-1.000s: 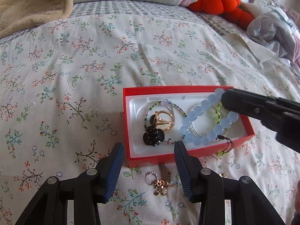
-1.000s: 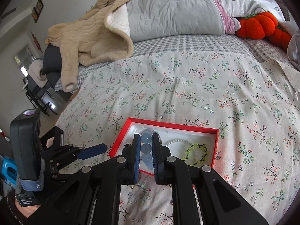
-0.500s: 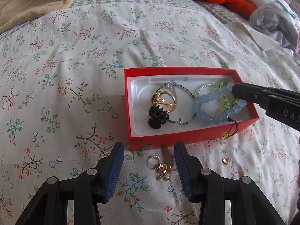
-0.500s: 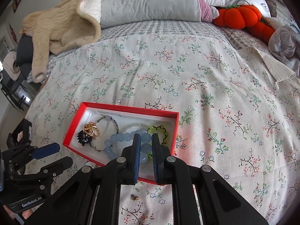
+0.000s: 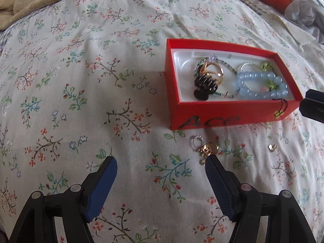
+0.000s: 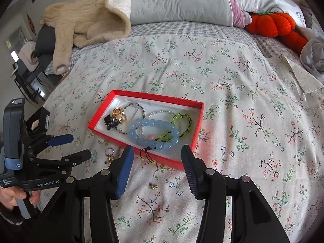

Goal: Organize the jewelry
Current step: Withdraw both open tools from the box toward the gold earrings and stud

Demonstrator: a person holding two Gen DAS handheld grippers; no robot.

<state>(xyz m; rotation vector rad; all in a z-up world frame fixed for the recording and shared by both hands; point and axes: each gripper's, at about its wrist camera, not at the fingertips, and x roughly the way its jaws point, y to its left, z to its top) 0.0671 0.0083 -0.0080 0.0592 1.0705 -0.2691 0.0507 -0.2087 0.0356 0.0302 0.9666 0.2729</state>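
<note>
A red box (image 5: 222,111) (image 6: 97,119) with a white lining sits on the floral bedspread. In it lie a blue bead bracelet (image 5: 261,95) (image 6: 137,135), a green bracelet (image 6: 182,119), a gold ring (image 5: 211,68) and a black hair claw (image 5: 204,85). The blue bracelet's tassel hangs over the front wall. My right gripper (image 6: 158,149) hovers just in front of the box, its jaws opening and pressing on nothing. My left gripper (image 5: 160,162) (image 6: 78,146) is also opening, empty, with a gold charm (image 5: 206,148) (image 6: 110,157) beside its right fingertip. A small gold piece (image 5: 272,146) (image 6: 152,185) lies further right.
A beige blanket (image 6: 81,20), a grey pillow (image 6: 178,0) and an orange pumpkin plush (image 6: 271,24) lie at the head of the bed. Crumpled clothes (image 5: 303,16) sit at the right. The bed's left edge drops off near a dark chair (image 6: 30,77).
The right gripper lowered the blue bracelet into the box, let it go and opened. The left gripper spread wider and shifted left, so the box now sits to its right.
</note>
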